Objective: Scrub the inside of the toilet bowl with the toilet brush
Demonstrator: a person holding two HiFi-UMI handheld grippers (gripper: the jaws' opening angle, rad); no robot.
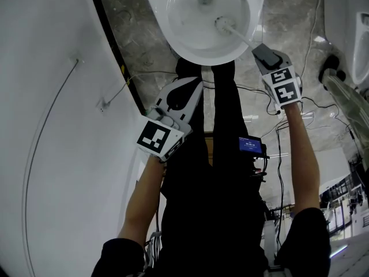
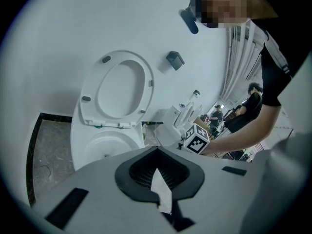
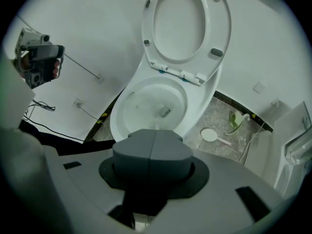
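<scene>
Your left gripper [image 1: 193, 86], jaws together and empty, waits beside the white ceramic toilet bowl [image 1: 202, 55]. Your right gripper [image 1: 263, 52] clamps the white-handled toilet brush [image 1: 230, 29], its head inside this bowl. I judge scrubbing is under way; next, sweep around the wall.

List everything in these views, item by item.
toilet: one, white, seat raised, on grey floor.
toilet brush: one, white, head inside toilet, handle in right gripper.
round long-handled item: one, white, on floor beside toilet.
green item: one, on floor near it, kind unclear.
cables: several, black and white, across floor.
screened device: one, black, blue display, at person's waist.
left gripper: one, white, jaws together, empty, off the toilet.
right gripper: one, white, grey jaws shut on toilet brush.
arms: two, black sleeves, reaching forward.
</scene>
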